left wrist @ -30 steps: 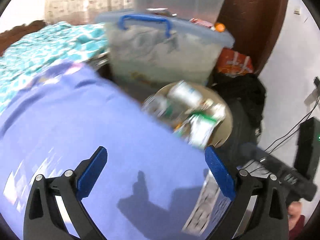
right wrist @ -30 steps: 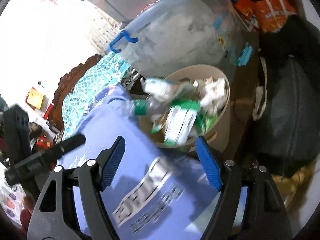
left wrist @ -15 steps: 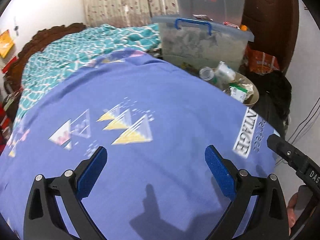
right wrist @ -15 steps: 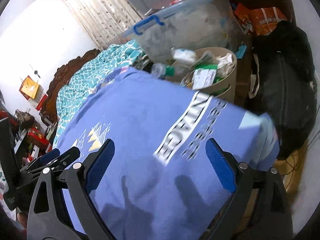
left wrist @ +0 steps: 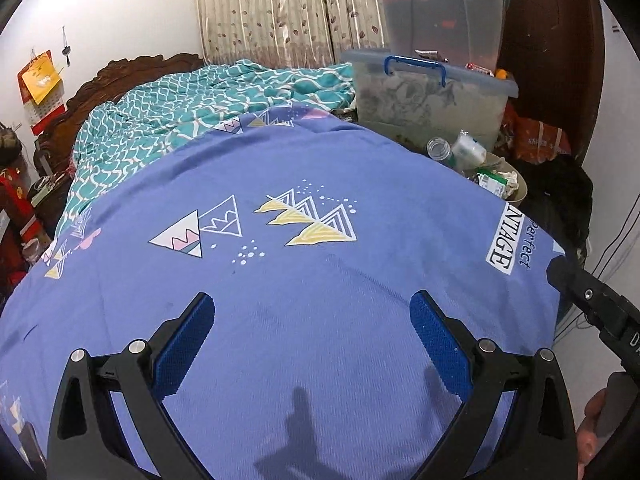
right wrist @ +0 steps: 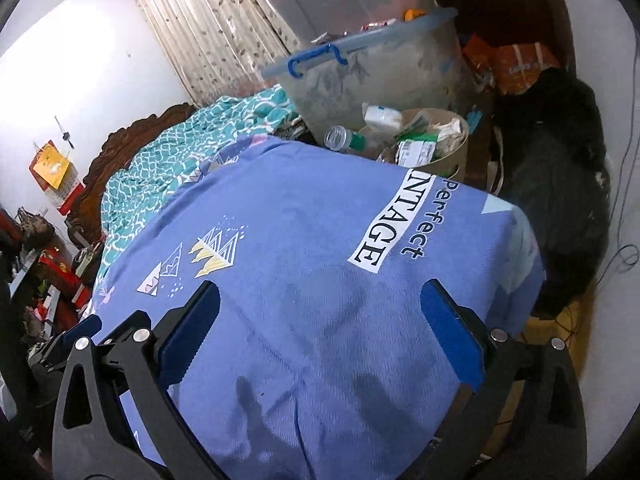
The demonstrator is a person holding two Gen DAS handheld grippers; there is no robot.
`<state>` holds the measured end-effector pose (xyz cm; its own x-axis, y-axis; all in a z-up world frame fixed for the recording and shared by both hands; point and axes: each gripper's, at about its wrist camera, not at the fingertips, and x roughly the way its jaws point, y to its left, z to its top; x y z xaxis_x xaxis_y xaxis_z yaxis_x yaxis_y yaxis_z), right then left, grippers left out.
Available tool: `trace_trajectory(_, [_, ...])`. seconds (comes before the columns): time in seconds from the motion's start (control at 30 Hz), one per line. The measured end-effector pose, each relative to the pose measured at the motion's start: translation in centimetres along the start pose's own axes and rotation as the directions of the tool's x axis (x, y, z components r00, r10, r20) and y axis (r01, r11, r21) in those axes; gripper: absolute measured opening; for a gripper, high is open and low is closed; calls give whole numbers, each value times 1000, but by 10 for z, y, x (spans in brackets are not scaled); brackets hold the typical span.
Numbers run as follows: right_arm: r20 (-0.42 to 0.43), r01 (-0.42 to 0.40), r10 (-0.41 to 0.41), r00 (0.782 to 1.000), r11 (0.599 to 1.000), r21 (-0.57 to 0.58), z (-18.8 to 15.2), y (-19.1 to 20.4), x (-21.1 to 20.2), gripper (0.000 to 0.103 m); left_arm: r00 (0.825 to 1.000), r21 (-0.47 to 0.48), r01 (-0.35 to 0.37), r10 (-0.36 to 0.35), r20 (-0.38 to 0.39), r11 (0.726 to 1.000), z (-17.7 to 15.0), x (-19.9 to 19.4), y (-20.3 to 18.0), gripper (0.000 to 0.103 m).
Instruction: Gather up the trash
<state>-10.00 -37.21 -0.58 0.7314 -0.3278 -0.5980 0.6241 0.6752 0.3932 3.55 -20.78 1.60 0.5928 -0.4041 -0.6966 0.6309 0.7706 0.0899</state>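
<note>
Beyond the bed's (left wrist: 304,304) far right corner, the bin (right wrist: 460,148) sits heaped with trash (right wrist: 416,142). I hold both the left hand-held gripper (left wrist: 312,344) and right hand-held gripper (right wrist: 320,332) wide open, empty. Collection looks nearly done; next I'd scan the sheet for leftovers.

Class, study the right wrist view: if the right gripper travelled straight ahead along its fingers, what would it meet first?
Most likely the blue bedsheet, which fills the space ahead of the open right gripper. The trash bin lies beyond the bed's edge; depth is uncertain.
</note>
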Motion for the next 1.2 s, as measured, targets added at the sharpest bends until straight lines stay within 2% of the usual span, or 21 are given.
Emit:
trace_trajectory(0.43, [53, 6, -8, 999, 999, 35, 1, -4, -17, 99, 1000, 4, 9, -9, 28, 1000, -5, -16, -6, 94])
trace_trajectory(0.6, [79, 6, -9, 997, 999, 39, 3, -7, -23, 99, 999, 2, -9, 9, 40, 1000, -2, -21, -10, 94])
trace_trajectory(0.77, [87, 0, -3, 996, 999, 37, 4, -6, -23, 99, 999, 2, -29, 29, 35, 1000, -1, -22, -12, 94])
trace_trajectory(1.2, [94, -4, 4, 996, 1000, 7, 3, -1, -22, 99, 999, -30, -20, 22, 36, 999, -1, -27, -8, 94])
